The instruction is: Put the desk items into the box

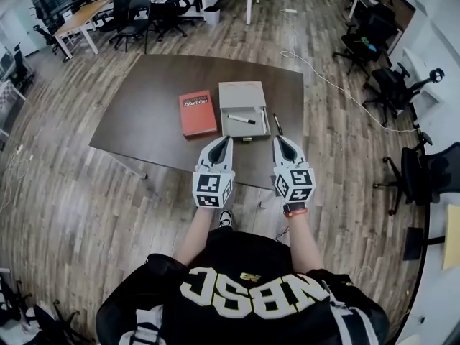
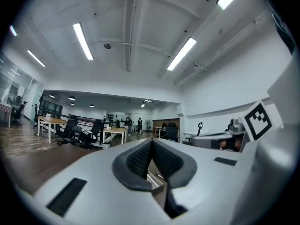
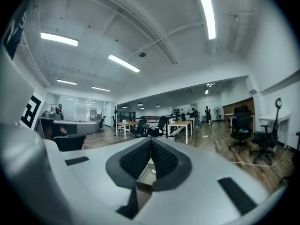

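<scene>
Presently in hand: as I judge it, the reach toward the loose items. Neither claw carries anything, and both hang at the near edge of the tabletop [image 1: 144, 124].
Next move: probably one claw has to open and come down on an item still outside the box. The pen lies low and thin, so it calls for a pinch across its barrel close to the surface.
Left claw [image 1: 226, 141]: jaws pressed together with nothing between them, pointing level toward the box.
Right claw [image 1: 279, 140]: jaws likewise together and empty, roughly in line with the pen.
Box [image 1: 251, 129]: grey, shallow and open, near the tabletop's front edge. The far half looks like a lid folded back, though I cannot be sure.
Marker [image 1: 241, 118]: pale with a dark cap, already lying inside the box.
Pen [image 1: 277, 124]: dark and slim, on the tabletop just beside the box's right wall.
Book [image 1: 198, 113]: red, lying flat along the box's left side. Whether they touch I cannot tell.
Beyond: office chairs [image 1: 133, 16] and pale desks [image 1: 79, 19] on wood flooring.
</scene>
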`<state>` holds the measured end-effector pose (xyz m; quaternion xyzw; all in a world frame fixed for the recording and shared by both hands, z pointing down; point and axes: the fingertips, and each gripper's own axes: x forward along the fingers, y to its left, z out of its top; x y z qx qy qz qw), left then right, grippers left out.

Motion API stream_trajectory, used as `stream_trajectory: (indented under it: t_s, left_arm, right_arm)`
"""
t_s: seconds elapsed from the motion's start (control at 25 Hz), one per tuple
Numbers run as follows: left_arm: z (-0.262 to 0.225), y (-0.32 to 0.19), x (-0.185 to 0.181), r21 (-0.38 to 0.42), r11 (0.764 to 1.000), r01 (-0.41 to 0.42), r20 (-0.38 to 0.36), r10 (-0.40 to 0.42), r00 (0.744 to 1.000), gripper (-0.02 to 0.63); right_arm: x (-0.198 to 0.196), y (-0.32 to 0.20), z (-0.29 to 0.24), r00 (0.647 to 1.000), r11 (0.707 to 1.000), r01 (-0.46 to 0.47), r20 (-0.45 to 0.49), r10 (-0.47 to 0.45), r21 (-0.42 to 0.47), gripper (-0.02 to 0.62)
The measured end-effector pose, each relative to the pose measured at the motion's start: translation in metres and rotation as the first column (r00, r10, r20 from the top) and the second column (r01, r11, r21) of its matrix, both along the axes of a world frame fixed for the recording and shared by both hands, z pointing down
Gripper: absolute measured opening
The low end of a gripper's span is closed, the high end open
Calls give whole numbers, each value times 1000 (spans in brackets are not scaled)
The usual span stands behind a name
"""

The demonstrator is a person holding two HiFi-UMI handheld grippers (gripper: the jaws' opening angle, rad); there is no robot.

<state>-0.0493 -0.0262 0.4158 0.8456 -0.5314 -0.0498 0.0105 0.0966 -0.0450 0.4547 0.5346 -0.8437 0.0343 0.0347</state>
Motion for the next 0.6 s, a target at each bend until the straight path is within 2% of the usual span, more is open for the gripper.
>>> stream_trajectory:
  t_s: [0.12,0.28,0.4,0.6]
  left_arm:
    - [1,-27,-15,-1,999,-47,-33,47,998,15]
    - [16,-58,-29,-30,996,-78,-33,77,996,15]
    - [37,-71,-22,-79,991,-113,-35,110,993,15]
    - [49,-98,2,-87,981,-174,-20,172,985,15]
  right_arm:
    - [-11,-29,7,1000,999,-24,-5,24,-32,9]
    - [-19,-52,23,998,995,-61,-14,60,-82,11]
    - [-13,-54,49,995,983,-100,-10,99,-156,12]
    - [7,-85,79,988,963,-149,-4,152,-222,14]
